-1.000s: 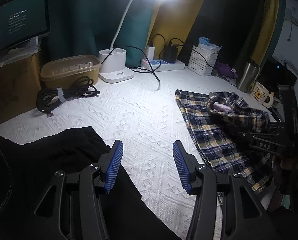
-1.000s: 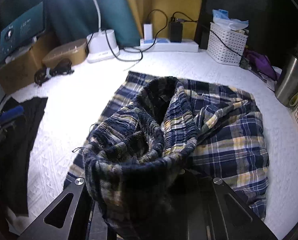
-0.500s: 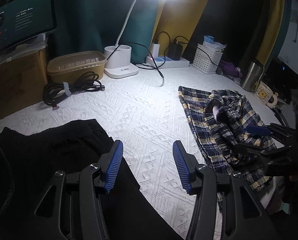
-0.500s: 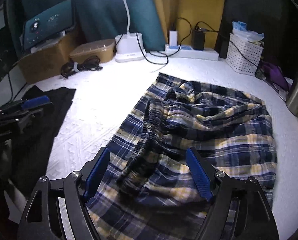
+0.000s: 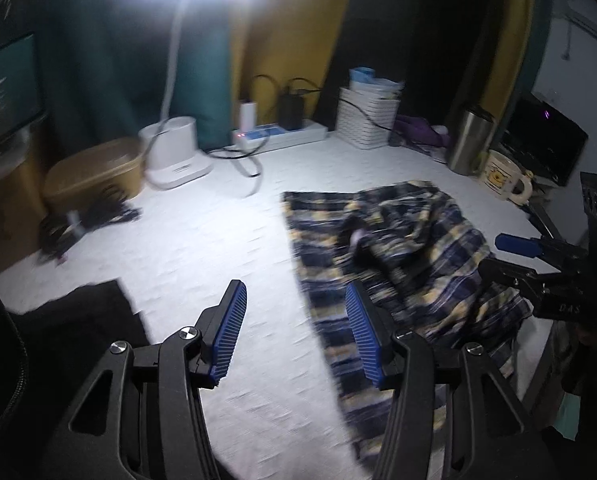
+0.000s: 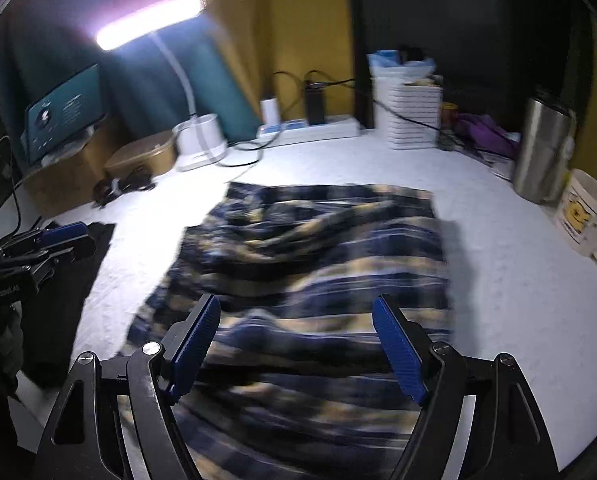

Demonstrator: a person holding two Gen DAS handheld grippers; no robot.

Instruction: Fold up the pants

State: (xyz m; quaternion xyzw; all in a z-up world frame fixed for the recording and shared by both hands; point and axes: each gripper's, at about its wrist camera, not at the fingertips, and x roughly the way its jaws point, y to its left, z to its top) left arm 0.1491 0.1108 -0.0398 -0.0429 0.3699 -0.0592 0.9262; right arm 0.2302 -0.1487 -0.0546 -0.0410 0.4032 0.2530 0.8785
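While the desk lamp (image 6: 150,20) throws its glare over the white textured cover (image 5: 202,240), the clutter sits pushed to the back edge, which leaves the middle free as a folding surface. At the far left a dark garment (image 5: 78,320) lies flat by the near edge, apparently set aside. Beside it, the left gripper (image 5: 294,332) hangs above bare cover with its jaws partly apart and nothing between them, its right finger just over the left edge of the pants; it looks poised to take that side. The plaid pants (image 6: 318,248) lie in the middle-right of the table, spread flat at the far end but bunched into loose ridges across the centre, so the fold is rough and not yet smoothed. Over their near part the right gripper (image 6: 294,344) stands wide, its blue pads clear of the cloth and gripping nothing. Further right, a steel tumbler (image 6: 546,152) and a mug (image 6: 586,212) stand near the table's edge, apart from the fabric.
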